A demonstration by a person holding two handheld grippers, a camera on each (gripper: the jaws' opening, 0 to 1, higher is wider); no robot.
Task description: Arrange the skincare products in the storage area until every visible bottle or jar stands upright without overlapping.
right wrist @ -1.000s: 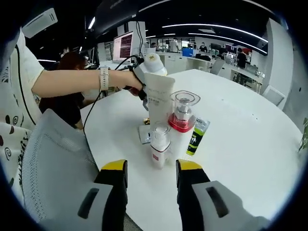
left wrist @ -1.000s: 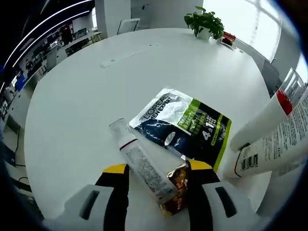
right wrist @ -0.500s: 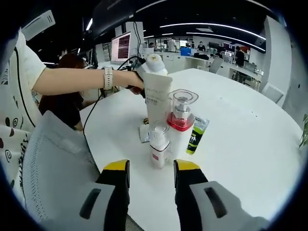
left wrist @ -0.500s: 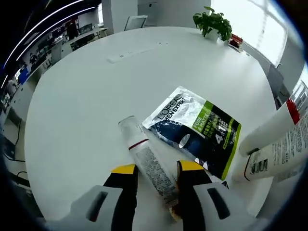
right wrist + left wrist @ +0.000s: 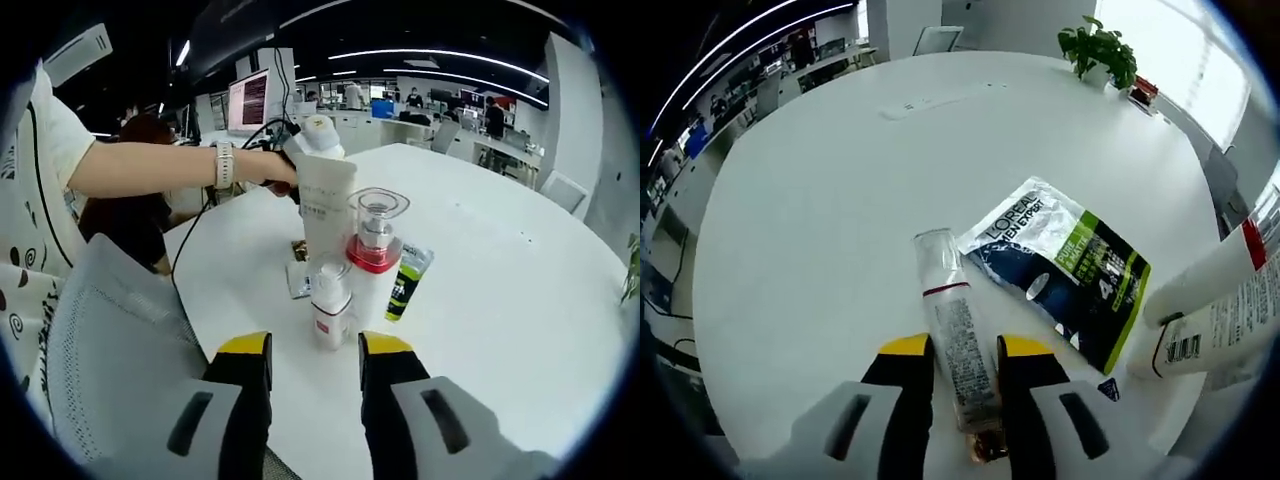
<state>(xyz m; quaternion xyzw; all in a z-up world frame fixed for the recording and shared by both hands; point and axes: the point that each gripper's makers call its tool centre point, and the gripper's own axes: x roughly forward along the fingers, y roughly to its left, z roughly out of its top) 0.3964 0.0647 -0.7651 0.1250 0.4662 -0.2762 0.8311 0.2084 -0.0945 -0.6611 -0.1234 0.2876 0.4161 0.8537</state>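
Clear plastic is lying between my left jaws: a slim lying bottle [image 5: 952,340] with a red band, flat on the white table [image 5: 810,200], its transparent cap pointing away from me and its printed body running back between my yellow fingertips [image 5: 908,352]. My left gripper [image 5: 962,350] is straddling that body closely on both sides, though I cannot tell whether the pads are pressing on it. Just beside the bottle is resting a flat sachet pack [image 5: 1060,268], dark with a green stripe, and at the right edge a white tube [image 5: 1215,300] is standing near it. From the right gripper view I am watching three products grouped together upright: a small white pump bottle [image 5: 331,305], a red-collared bottle [image 5: 372,255] with a clear cap, and the tall tube behind them. My right gripper [image 5: 308,352] is hanging spread and empty, short of that group. So I judge I am picking up the one fallen bottle. Next I need a firm squeeze, a lift, a tilt to vertical, and a free spot clear of the sachet.
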